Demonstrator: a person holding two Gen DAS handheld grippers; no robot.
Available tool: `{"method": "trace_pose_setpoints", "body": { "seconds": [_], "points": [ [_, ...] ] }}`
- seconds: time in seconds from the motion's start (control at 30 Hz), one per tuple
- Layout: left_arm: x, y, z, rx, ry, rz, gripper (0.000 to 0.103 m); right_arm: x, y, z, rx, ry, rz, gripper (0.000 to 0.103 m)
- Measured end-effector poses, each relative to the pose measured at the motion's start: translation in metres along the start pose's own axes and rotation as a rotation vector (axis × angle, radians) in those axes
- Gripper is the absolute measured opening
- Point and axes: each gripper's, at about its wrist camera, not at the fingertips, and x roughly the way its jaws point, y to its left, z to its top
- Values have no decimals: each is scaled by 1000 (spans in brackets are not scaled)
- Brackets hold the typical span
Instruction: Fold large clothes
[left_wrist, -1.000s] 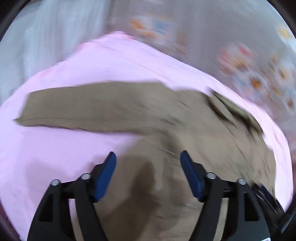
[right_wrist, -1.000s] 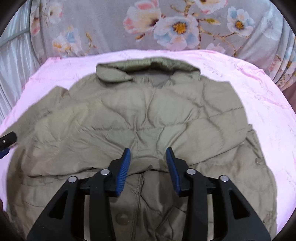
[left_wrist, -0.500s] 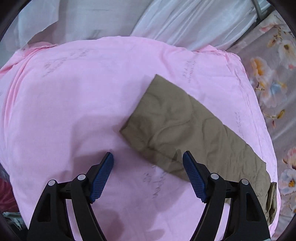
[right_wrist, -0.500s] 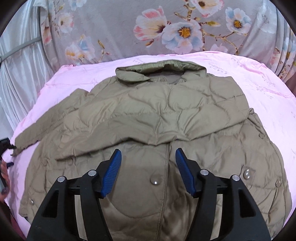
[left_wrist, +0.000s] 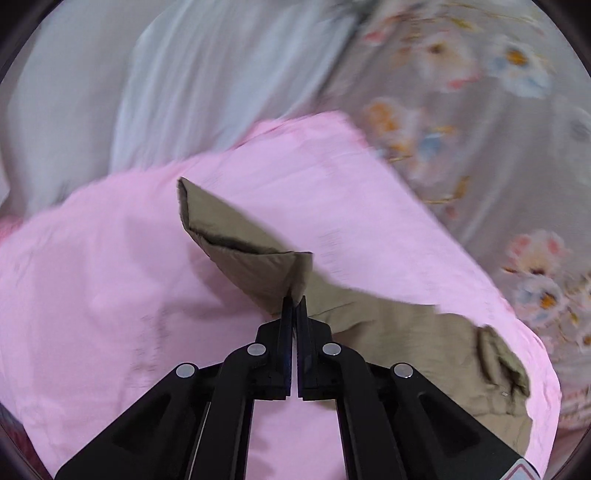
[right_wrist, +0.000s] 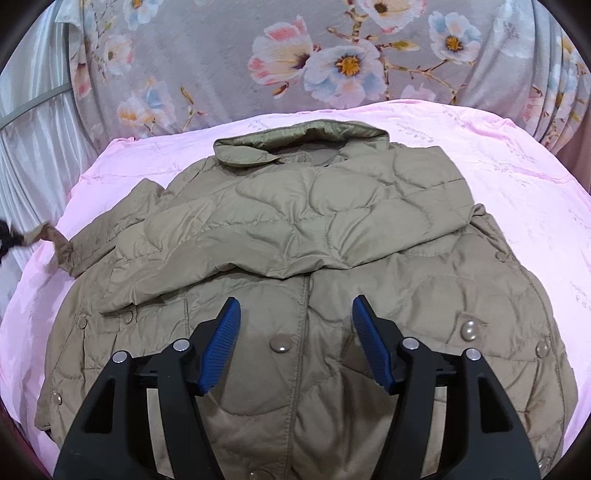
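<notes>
An olive quilted jacket (right_wrist: 314, 229) lies front up on the pink sheet (right_wrist: 517, 177), collar at the far side. One sleeve is folded across its chest. My right gripper (right_wrist: 295, 332) is open and hovers over the jacket's lower front near a snap button (right_wrist: 279, 345). My left gripper (left_wrist: 294, 301) is shut on the cuff end of the other sleeve (left_wrist: 236, 236) and lifts it off the sheet (left_wrist: 110, 295). That gripper shows at the left edge of the right wrist view (right_wrist: 7, 240), holding the sleeve end (right_wrist: 59, 240).
A floral grey curtain (right_wrist: 295, 59) hangs behind the bed. A pale satin curtain (left_wrist: 147, 81) hangs at the left side. The pink sheet's edges drop off at the left and the right of the jacket.
My left gripper has closed on the sleeve cuff and raised it. My right gripper has opened wider and drawn back toward the jacket's hem.
</notes>
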Motion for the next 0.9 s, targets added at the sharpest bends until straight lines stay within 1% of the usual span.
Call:
{"method": "trace_pose_setpoints", "body": {
  "seconds": [0.03,0.07,0.1,0.13,0.17,0.23,0.27,0.33,0.43,0.47,0.5,0.53,0.57,0.6,0.63,0.67,0.7,0.73,0.8,0.87,0.9],
  "points": [
    [-10,-24,1,40,-18,-29,0,-4,-3,1,4,-10,1,61],
    [-24,-57,-1,94,-32,-75,0,-9,-6,2,6,-20,1,61],
    [-34,-83,-5,136,-37,-115,0,-13,-8,2,6,-29,-2,61],
    [-47,-119,-13,194,-35,-171,0,-18,-12,3,7,-42,-6,62],
    [-56,-143,-21,230,-31,-203,0,-24,-17,3,10,-52,-10,63],
    [-74,-195,-46,310,-16,-281,0,-33,-26,4,18,-68,-18,65],
    [-83,-225,-63,357,-2,-329,0,-37,-31,4,22,-76,-25,65],
    [-96,-278,-98,429,27,-400,0,-46,-44,4,26,-86,-44,66],
    [-99,-329,-144,497,87,-461,0,-54,-63,2,41,-95,-73,67],
    [-96,-352,-167,521,128,-481,0,-56,-71,1,49,-93,-82,67],
    [-91,-361,-176,531,150,-488,1,-57,-78,1,59,-92,-89,67],
    [-84,-375,-195,537,184,-493,2,-57,-86,0,72,-88,-95,67],
    [-78,-378,-205,532,199,-492,7,-57,-93,-1,83,-83,-100,67],
    [-72,-383,-218,527,220,-485,14,-57,-101,-2,99,-77,-104,67],
    [-67,-383,-223,520,238,-480,21,-58,-106,-3,111,-74,-105,67],
    [-64,-382,-230,506,258,-482,39,-58,-113,-3,125,-71,-102,67],
    [-64,-380,-231,491,264,-491,51,-57,-118,-2,133,-69,-101,67],
    [-65,-373,-228,470,252,-507,53,-58,-122,-1,139,-69,-99,68],
    [-71,-351,-221,450,224,-504,63,-56,-128,5,150,-69,-90,68],
    [-68,-325,-203,413,205,-473,65,-54,-133,14,170,-74,-69,68],
    [-63,-308,-191,374,201,-453,65,-51,-135,21,183,-75,-53,68]
  ]
}}
